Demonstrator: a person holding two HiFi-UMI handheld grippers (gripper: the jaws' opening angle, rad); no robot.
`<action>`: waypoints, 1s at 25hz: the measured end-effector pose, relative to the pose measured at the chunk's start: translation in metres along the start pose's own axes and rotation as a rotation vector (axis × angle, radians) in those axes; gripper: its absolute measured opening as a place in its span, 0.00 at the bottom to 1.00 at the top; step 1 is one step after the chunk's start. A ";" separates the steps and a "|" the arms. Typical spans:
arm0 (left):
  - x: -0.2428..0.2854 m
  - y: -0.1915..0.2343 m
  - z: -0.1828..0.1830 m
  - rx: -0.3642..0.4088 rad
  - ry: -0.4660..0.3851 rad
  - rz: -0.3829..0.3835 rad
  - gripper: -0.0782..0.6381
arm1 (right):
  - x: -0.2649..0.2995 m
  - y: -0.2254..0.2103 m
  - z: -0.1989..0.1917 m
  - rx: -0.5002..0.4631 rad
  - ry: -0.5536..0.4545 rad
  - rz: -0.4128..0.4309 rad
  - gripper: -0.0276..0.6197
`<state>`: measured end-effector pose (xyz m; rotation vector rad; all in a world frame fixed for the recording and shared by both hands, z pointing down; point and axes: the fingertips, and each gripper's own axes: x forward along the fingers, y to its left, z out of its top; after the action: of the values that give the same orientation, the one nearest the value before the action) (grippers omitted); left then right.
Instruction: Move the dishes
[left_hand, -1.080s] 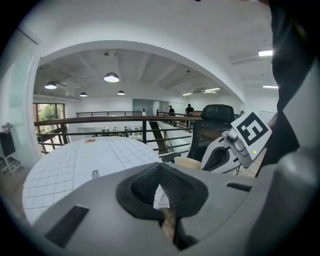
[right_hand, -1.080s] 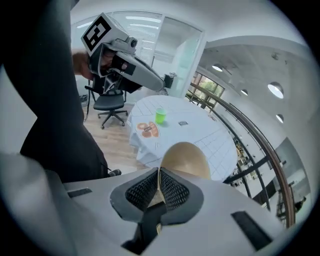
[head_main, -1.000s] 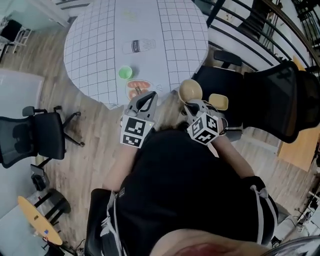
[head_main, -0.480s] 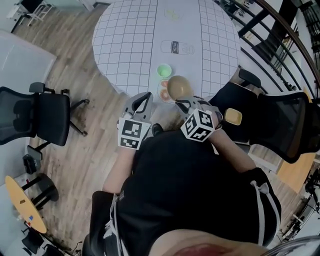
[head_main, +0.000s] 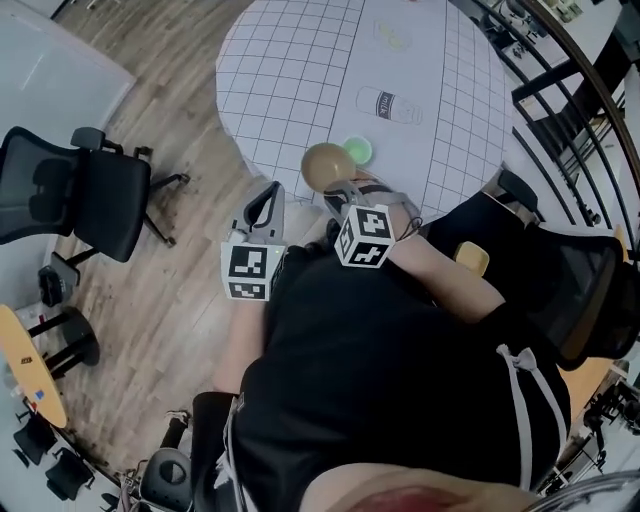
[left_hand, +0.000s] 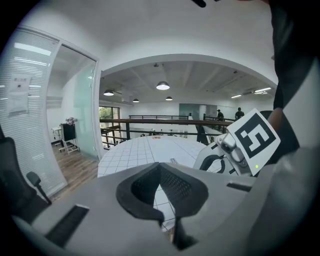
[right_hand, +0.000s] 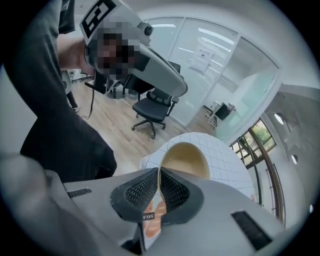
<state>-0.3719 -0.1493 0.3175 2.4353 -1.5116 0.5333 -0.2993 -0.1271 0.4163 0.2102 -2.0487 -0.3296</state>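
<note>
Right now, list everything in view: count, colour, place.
table: 1, white with grid, top centre
tan bowl: 1, tan, at table's near edge, rim pinched by right gripper
green bowl: 1, green, on table behind tan bowl
yellow dish: 1, yellow, on right chair's seat
left chair: 1, black, floor at left
right chair: 1, black, right
stool: 1, wood top, lower left
left gripper: 1, grey, shut, empty
right gripper: 1, grey, shut on tan bowl

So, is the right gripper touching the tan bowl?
Touching. The right gripper view shows the right gripper shut on the tan bowl, with the rim pinched between the jaws.
</note>
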 end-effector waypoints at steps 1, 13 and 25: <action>0.001 0.005 0.000 0.004 0.002 0.009 0.12 | 0.008 -0.004 0.003 -0.017 0.004 0.007 0.09; 0.015 0.066 -0.019 0.027 0.048 -0.082 0.12 | 0.107 -0.041 0.002 0.112 0.137 -0.013 0.09; 0.008 0.083 -0.045 0.023 0.067 -0.168 0.12 | 0.159 -0.029 -0.023 0.211 0.253 -0.052 0.09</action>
<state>-0.4517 -0.1759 0.3615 2.5052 -1.2680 0.5949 -0.3550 -0.2029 0.5500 0.4140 -1.8278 -0.1104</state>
